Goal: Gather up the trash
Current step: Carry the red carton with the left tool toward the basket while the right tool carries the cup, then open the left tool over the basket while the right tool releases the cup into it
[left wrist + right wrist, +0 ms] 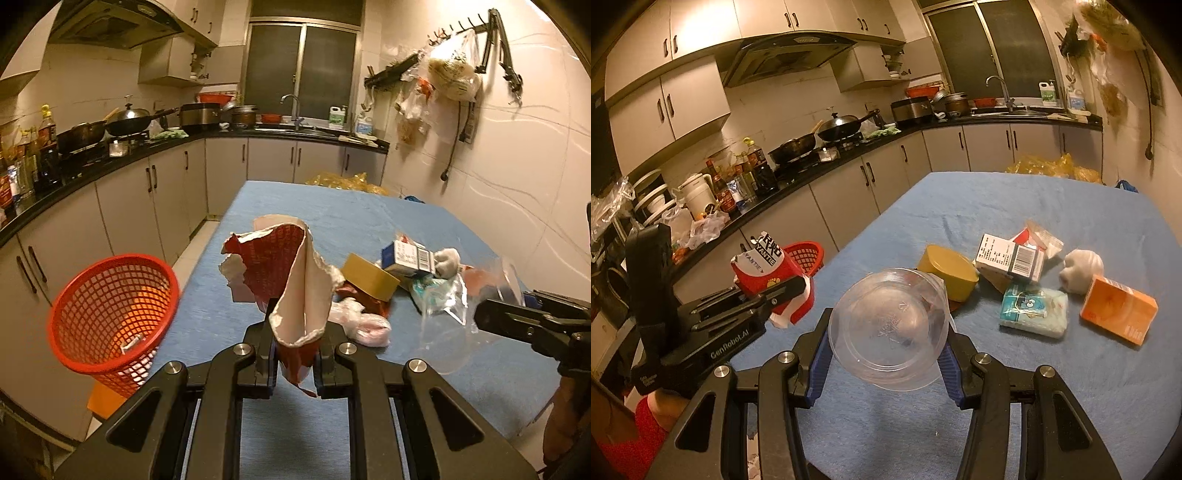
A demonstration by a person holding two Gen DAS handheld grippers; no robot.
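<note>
Torn red carton [291, 280] in left jaws; clear cup [890, 328] in right

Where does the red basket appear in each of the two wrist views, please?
Left wrist view: the red basket is large at lower left, beside the table's left edge.
Right wrist view: only its rim shows at centre left, behind the torn red packaging in the left tongs.
Shared landmark: the yellow tape roll.

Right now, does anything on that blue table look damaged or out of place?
Yes. The red carton clamped in the left gripper is ripped open, with ragged edges. On the blue table, boxes and wrappers lie jumbled, and the white box rests tilted on other litter.
</note>
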